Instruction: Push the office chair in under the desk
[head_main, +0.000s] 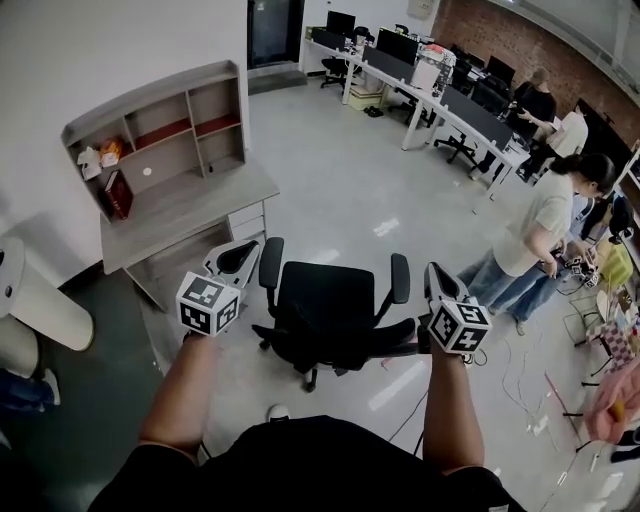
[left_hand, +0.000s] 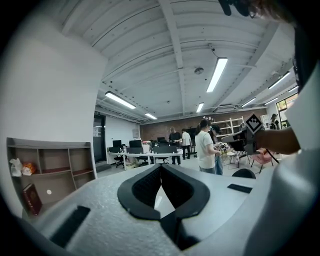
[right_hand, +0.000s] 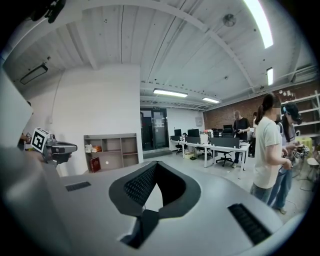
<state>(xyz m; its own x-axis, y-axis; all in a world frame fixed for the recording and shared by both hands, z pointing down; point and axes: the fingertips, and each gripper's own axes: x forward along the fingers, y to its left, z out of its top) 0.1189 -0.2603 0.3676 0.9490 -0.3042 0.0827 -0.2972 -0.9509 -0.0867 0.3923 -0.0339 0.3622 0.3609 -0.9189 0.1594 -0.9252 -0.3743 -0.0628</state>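
Observation:
The black office chair (head_main: 335, 315) stands on the grey floor just in front of me, its seat toward the grey desk (head_main: 190, 215) with a shelf hutch (head_main: 160, 130) at the upper left. My left gripper (head_main: 238, 258) is shut and empty beside the chair's left armrest. At the right end of the chair's backrest, my right gripper (head_main: 438, 280) is shut and empty too; whether it touches I cannot tell. The left gripper view has shut jaws (left_hand: 161, 170), the hutch (left_hand: 50, 172) at left and the right gripper's cube (left_hand: 253, 122). In the right gripper view the shut jaws (right_hand: 156, 166) point at the hutch (right_hand: 112, 150).
A drawer unit (head_main: 247, 220) sits under the desk's right end. Two people (head_main: 535, 235) stand at the right beside cluttered tables. A long row of desks with monitors (head_main: 430, 90) runs along the back. Cables (head_main: 520, 390) lie on the floor at the right.

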